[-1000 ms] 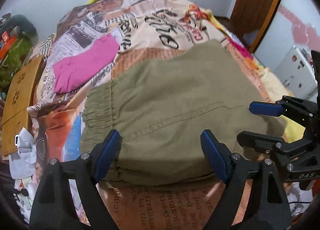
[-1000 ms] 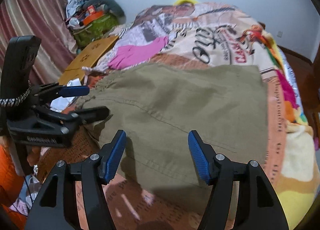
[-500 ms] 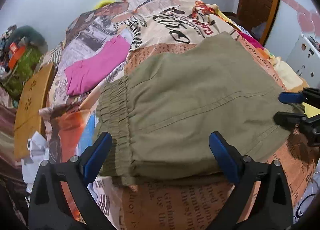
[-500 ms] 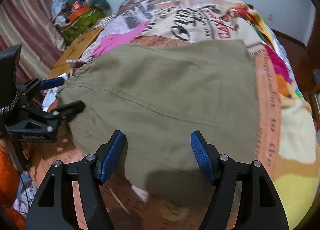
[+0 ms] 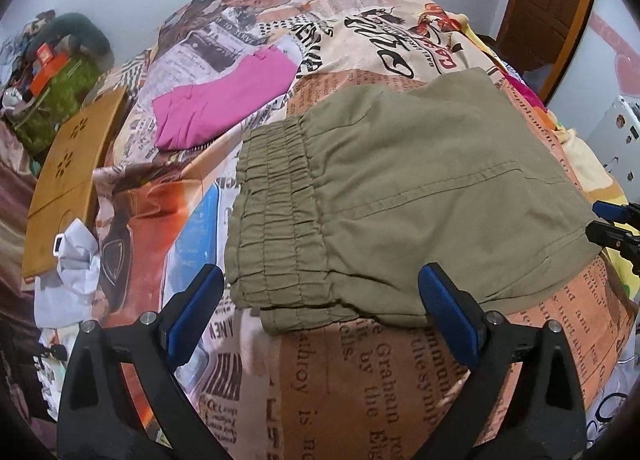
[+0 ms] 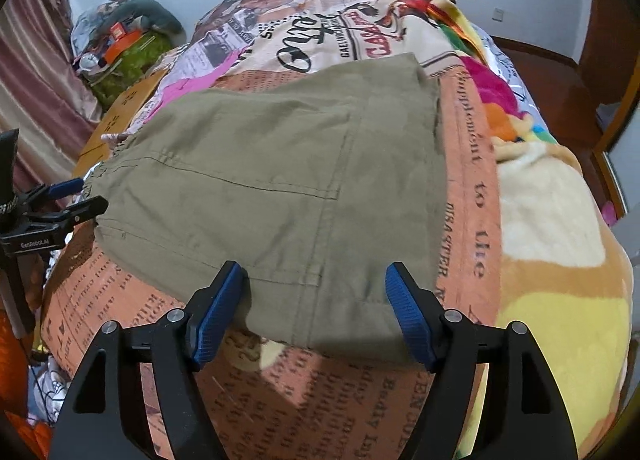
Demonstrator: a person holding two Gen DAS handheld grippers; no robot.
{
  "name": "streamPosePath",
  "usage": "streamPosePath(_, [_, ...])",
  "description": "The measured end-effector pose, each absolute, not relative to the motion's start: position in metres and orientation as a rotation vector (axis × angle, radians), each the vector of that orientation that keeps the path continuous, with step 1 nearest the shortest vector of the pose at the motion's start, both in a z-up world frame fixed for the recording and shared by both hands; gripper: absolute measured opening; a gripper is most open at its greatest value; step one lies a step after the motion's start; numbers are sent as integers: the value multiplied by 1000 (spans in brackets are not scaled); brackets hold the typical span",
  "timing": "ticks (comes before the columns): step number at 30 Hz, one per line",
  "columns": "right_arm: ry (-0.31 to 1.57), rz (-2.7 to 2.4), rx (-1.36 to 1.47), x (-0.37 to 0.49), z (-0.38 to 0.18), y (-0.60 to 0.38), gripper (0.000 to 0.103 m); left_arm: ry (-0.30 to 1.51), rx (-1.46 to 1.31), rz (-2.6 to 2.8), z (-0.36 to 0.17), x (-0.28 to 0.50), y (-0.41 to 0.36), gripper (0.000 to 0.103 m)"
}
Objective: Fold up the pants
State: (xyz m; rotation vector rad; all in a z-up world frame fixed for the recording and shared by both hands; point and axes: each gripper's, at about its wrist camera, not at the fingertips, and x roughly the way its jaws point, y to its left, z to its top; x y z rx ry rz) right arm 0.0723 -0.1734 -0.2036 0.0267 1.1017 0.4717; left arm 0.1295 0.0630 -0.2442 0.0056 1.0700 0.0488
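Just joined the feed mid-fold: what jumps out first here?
The olive pants lie folded in the middle of a loud newsprint bedspread, waistband toward the left gripper. Both the left gripper and the right gripper hover open at the near edge, their jaws just widened, holding nothing. A pink garment lies farther back on the bed.
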Motion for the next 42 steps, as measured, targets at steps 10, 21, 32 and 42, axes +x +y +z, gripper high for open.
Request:
streamPosePath(10, [1061,465,-25,76,-188,-172,71,1030,36,86,-225,136,66,99])
streamPosePath(21, [908,416,-35,122,-145,-185,71,966,-71,139,-194,189,111,99])
streamPosePath(32, [916,429,-41,194,-169,-178,71,1080,-157,171,-236,247,141,99])
streamPosePath(42, [961,427,11,265,-210,-178,70,1140,-176,164,-267,267,146,99])
